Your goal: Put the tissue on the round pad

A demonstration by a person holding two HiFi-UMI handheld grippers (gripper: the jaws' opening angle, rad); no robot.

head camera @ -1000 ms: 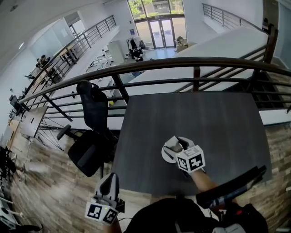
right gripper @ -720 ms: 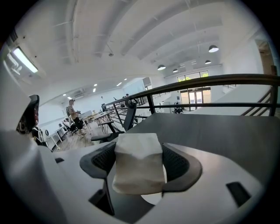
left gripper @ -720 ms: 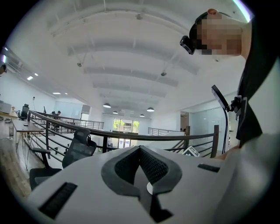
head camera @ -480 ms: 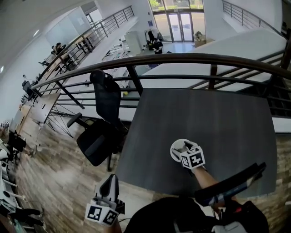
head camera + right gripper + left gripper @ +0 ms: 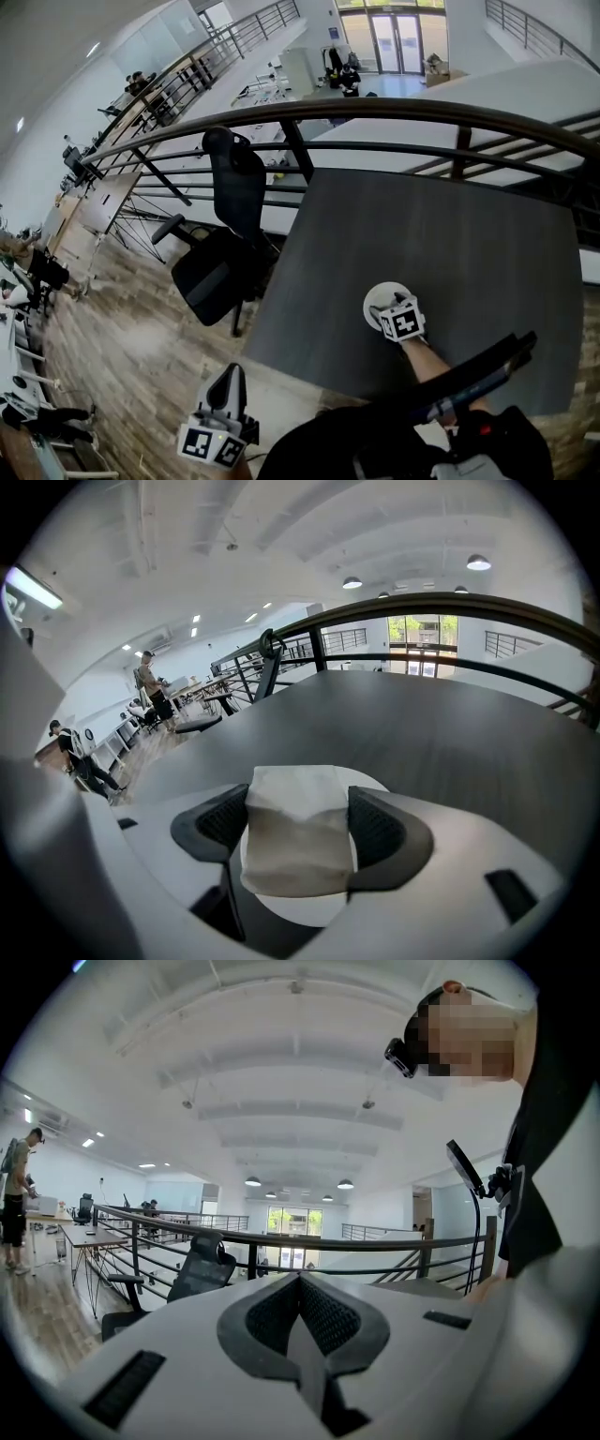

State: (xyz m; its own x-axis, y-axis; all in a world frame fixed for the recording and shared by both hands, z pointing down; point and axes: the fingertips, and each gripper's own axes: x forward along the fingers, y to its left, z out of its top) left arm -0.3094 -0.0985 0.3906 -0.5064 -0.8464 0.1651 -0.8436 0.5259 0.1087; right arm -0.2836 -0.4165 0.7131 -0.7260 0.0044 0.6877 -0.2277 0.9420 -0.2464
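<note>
Placing step: R tool (image 5: 298, 825) grips the tissue (image 5: 295, 803) just over the round pad (image 5: 309, 907) on the surface (image 5: 450, 733); L tool (image 5: 302, 1321) closed, empty, idle. Next, prob: release tissue, lift clear w/o dragging it

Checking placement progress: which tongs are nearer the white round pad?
Right. The right tongs hold the white folded tissue directly over the white round pad on the dark table; the left tongs hang shut, off its near-left corner.

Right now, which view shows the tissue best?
The right gripper view: the tissue sits between the right gripper's jaws, above the round pad. In the head view the gripper mostly hides it; the left gripper view misses it.
</note>
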